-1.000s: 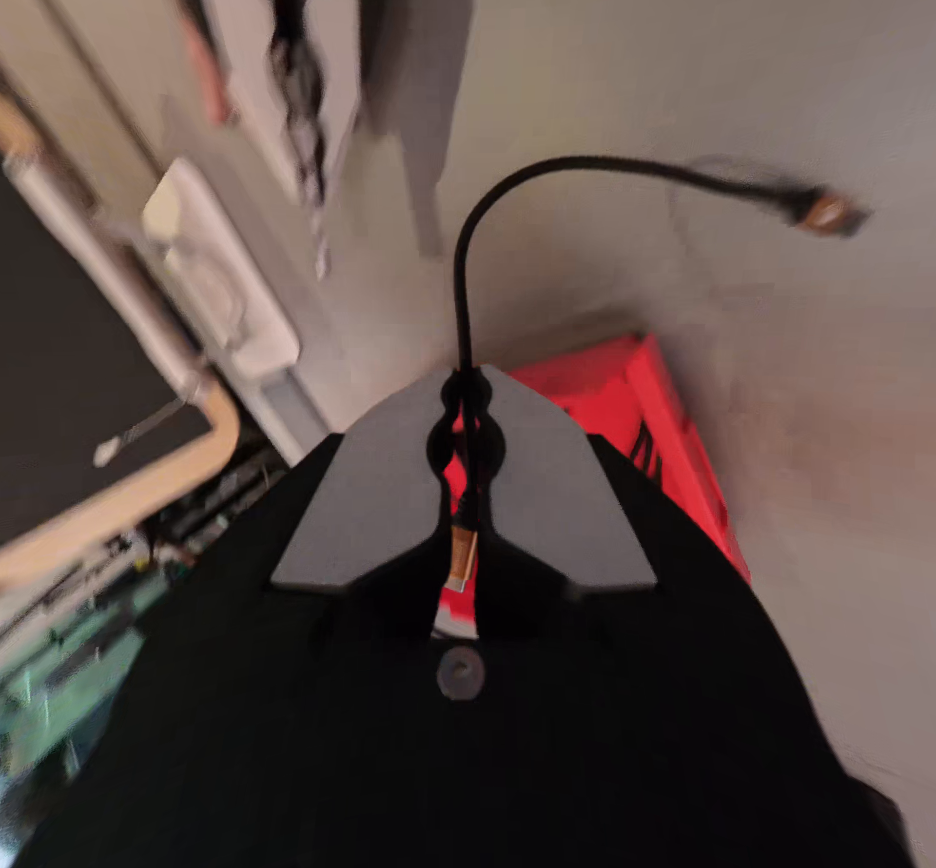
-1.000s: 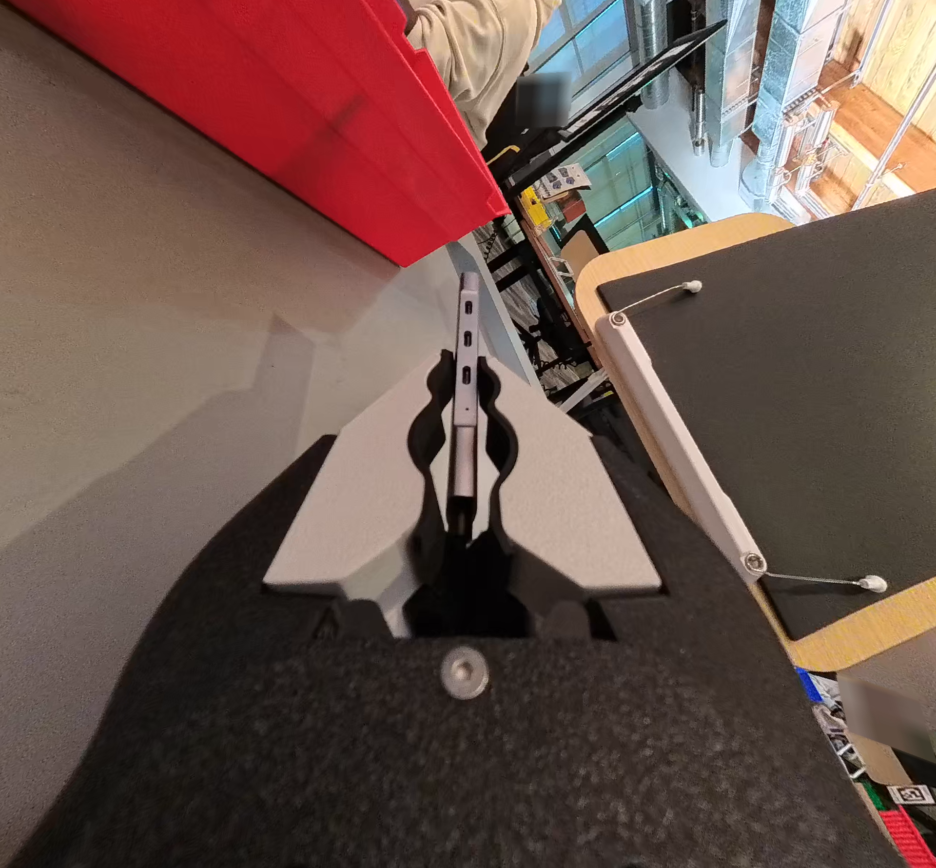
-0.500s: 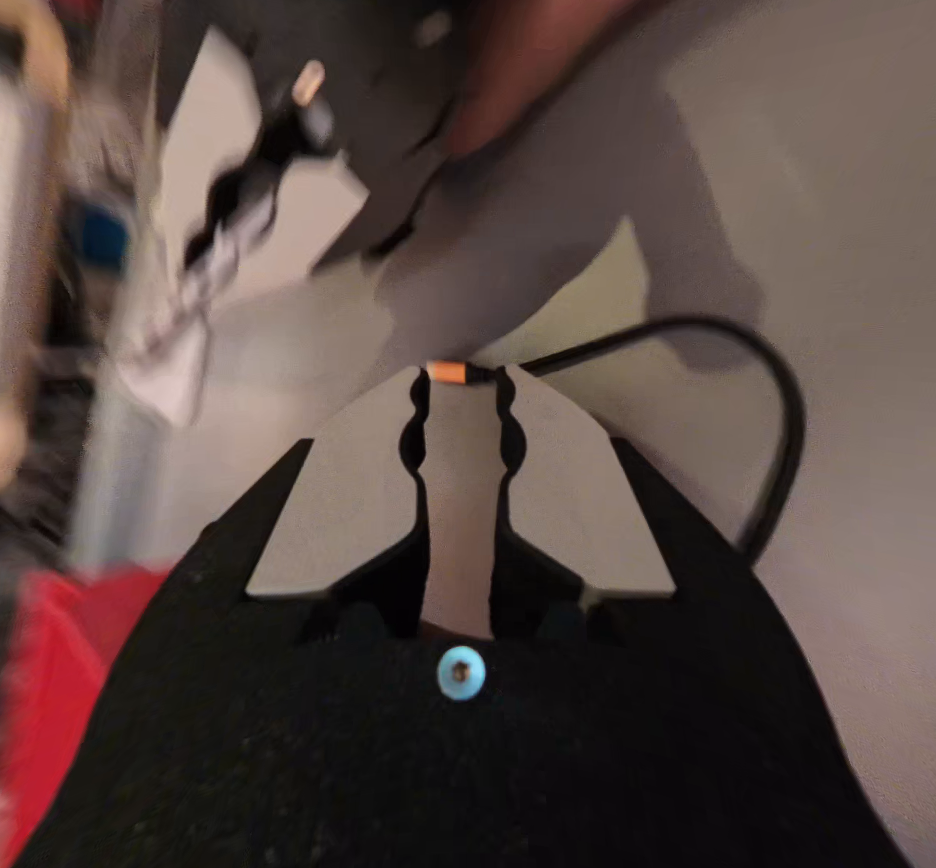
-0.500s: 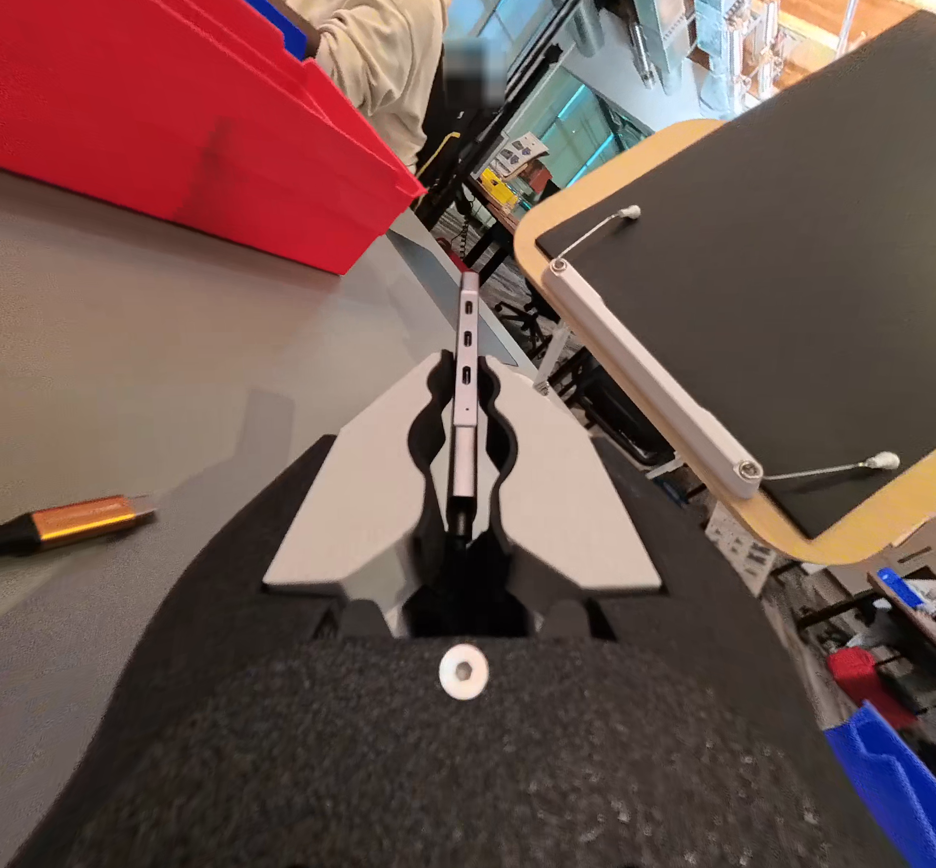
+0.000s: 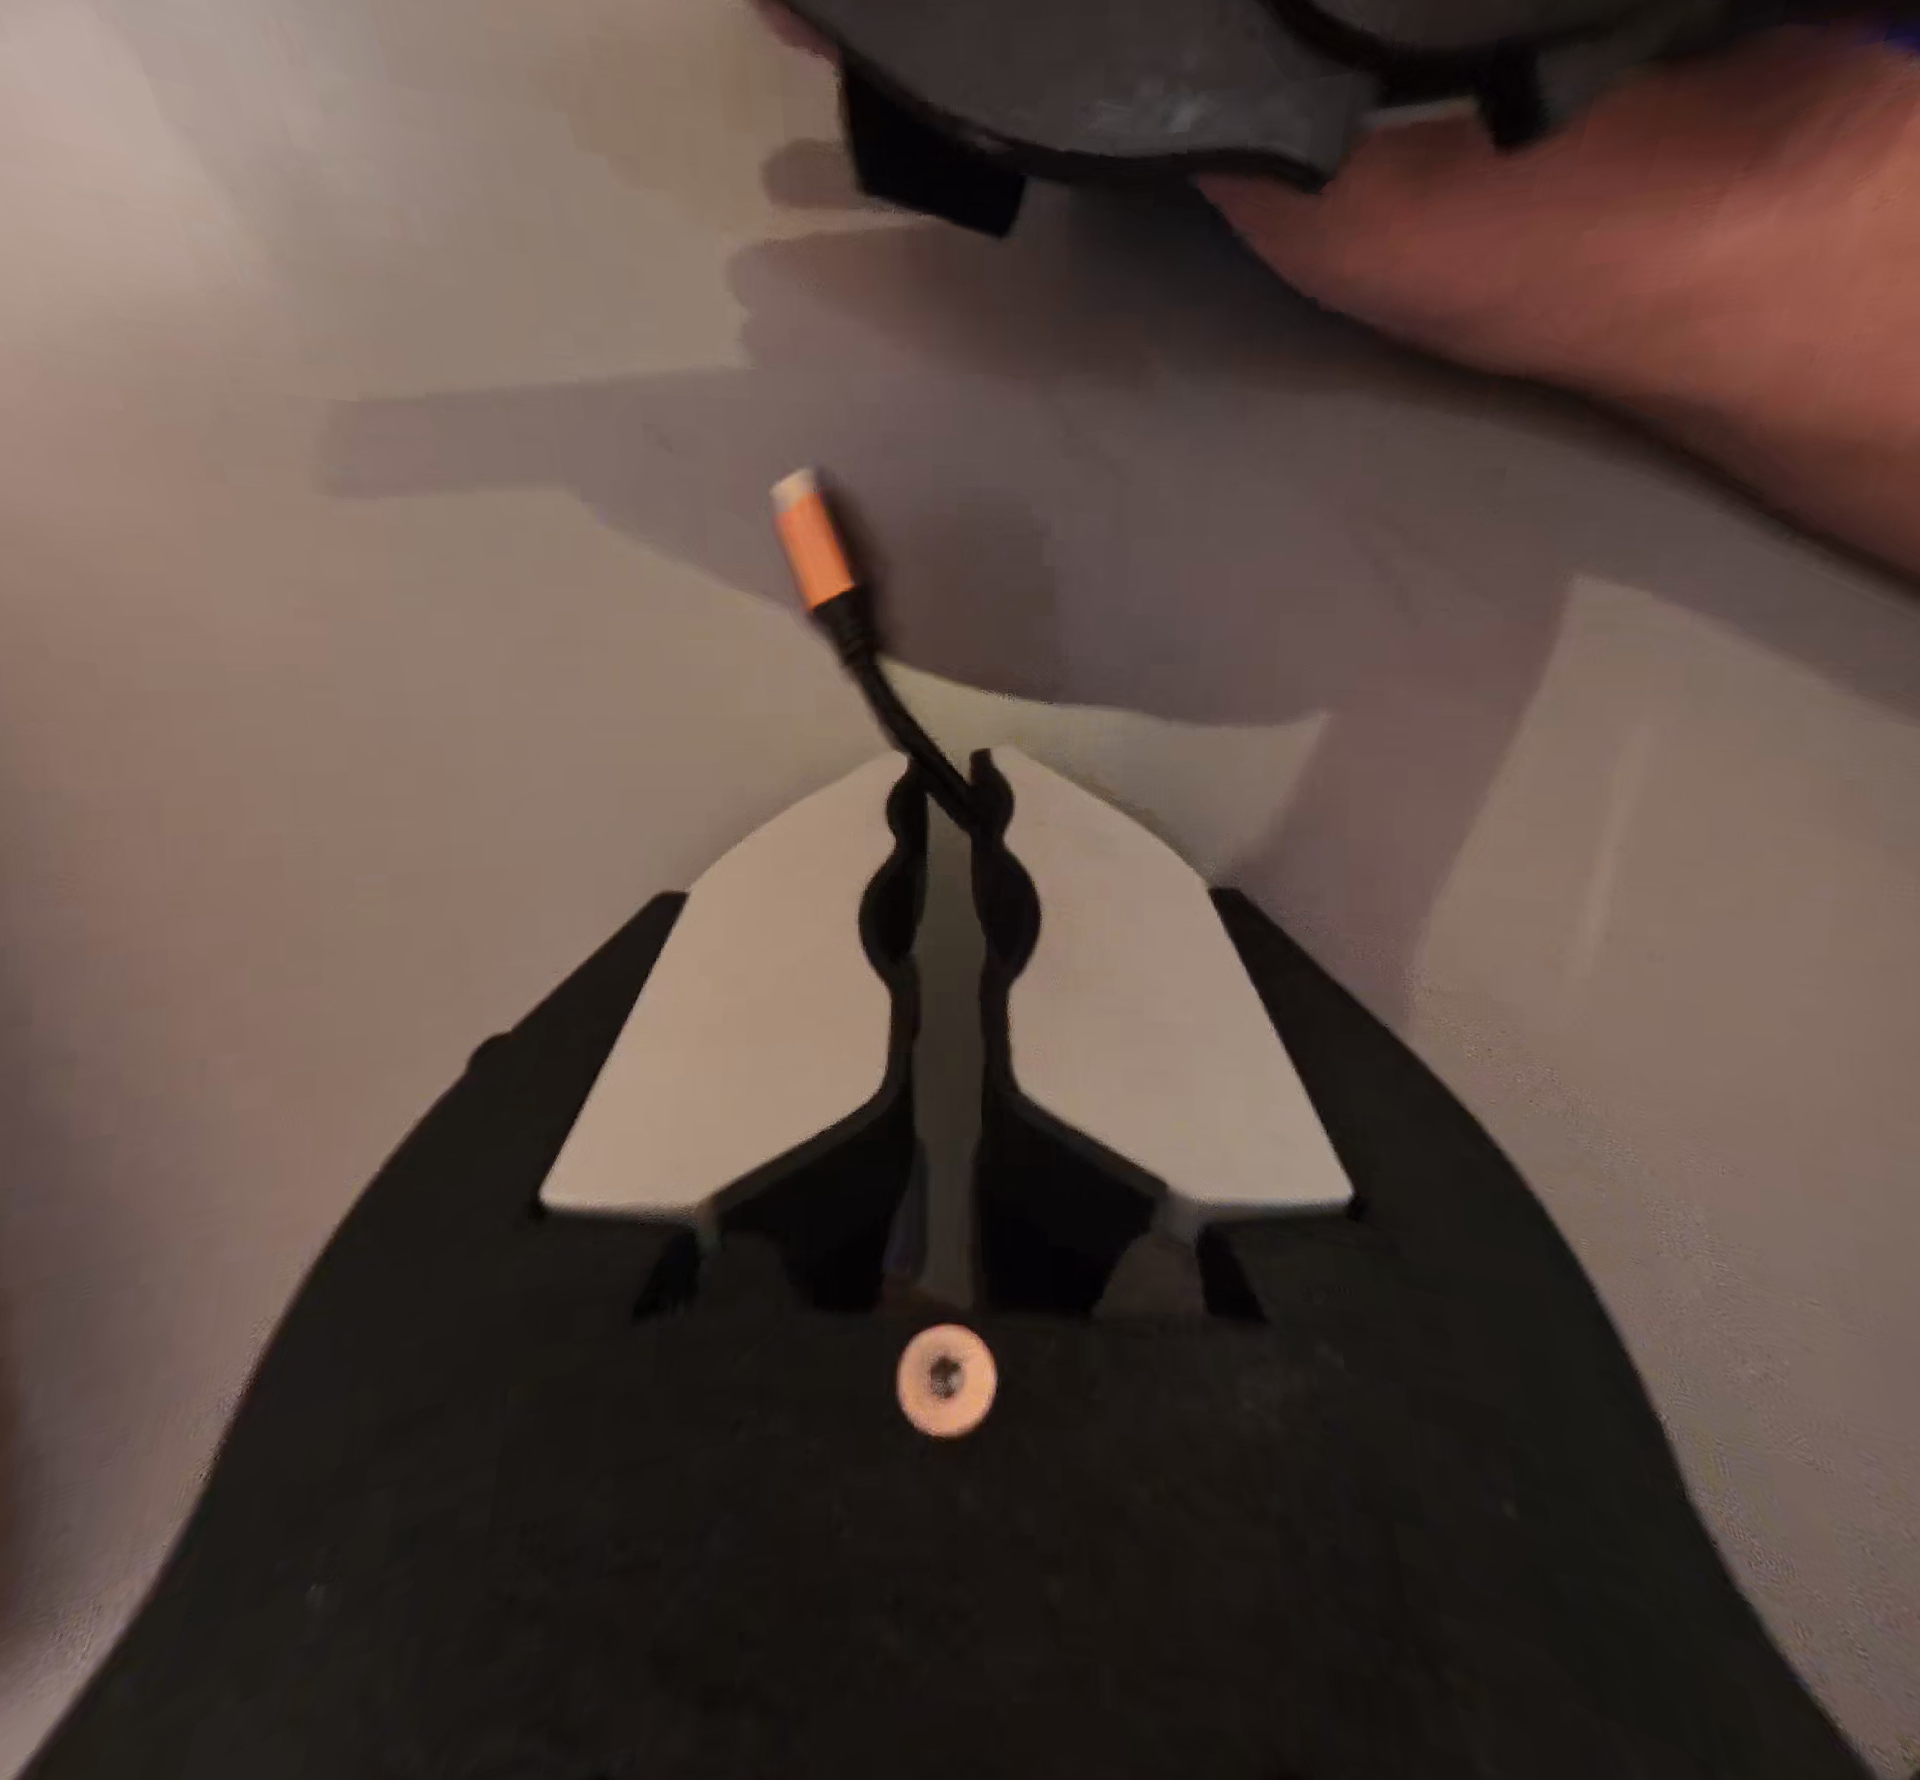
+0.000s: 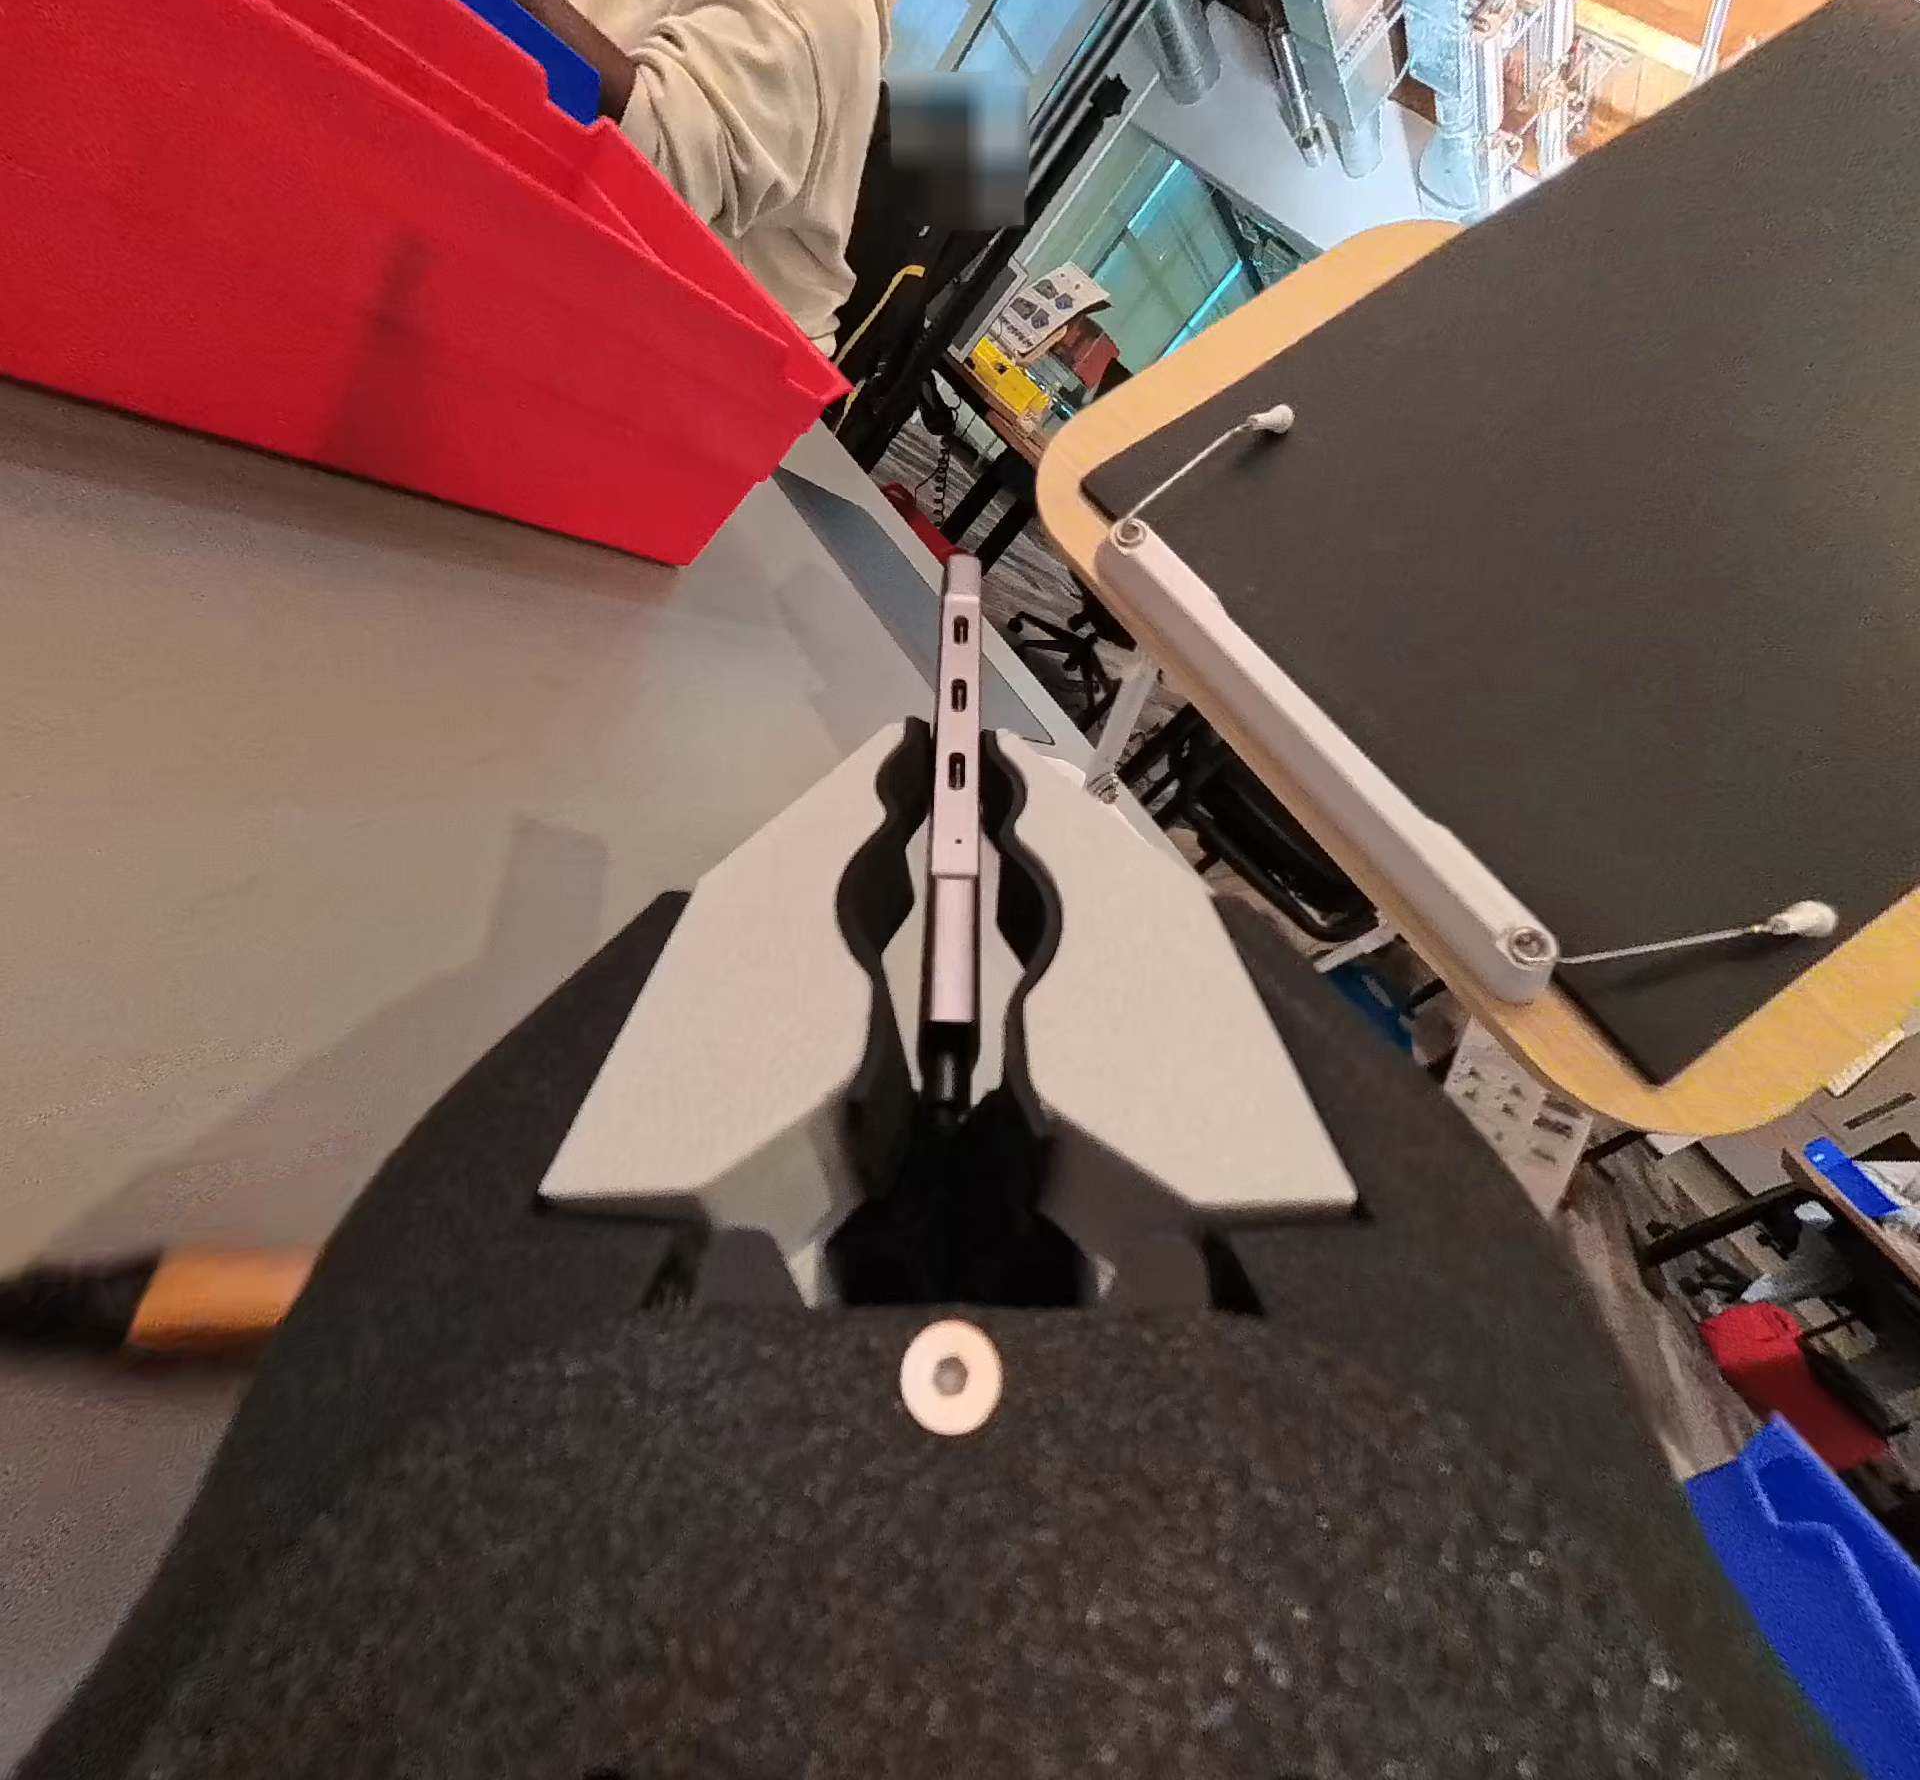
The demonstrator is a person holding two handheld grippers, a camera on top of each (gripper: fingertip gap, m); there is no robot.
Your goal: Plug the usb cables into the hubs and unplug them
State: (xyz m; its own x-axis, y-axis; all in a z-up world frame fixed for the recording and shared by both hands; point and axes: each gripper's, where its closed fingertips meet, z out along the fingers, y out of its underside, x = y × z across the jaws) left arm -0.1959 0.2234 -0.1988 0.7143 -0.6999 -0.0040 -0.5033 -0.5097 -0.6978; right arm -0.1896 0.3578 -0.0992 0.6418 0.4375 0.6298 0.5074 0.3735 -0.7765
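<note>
Since half a second ago the left tongs (image 5: 943,780) have narrowed around the black cable (image 5: 914,743), orange plug (image 5: 814,546) pointing ahead over the tabletop (image 5: 312,691), seemingly so it can be lifted toward a port. Right tongs (image 6: 951,774) grip the silver hub (image 6: 958,691) edge-up, ports exposed, tilted above the tabletop.

The hub (image 6: 957,712) looks like smooth brushed metal, silvery and faintly satin. The cable (image 5: 902,731) has a matt black jacket and a plug (image 5: 814,551) sleeved in shiny orange metal. The right tongs (image 6: 951,774) have a grainy, foam-like black body with matt pale-grey plastic fingers (image 6: 1132,1003). The tabletop (image 6: 312,743) is smooth, dull grey. The bins (image 6: 312,224) are red plastic with a slight sheen.
</note>
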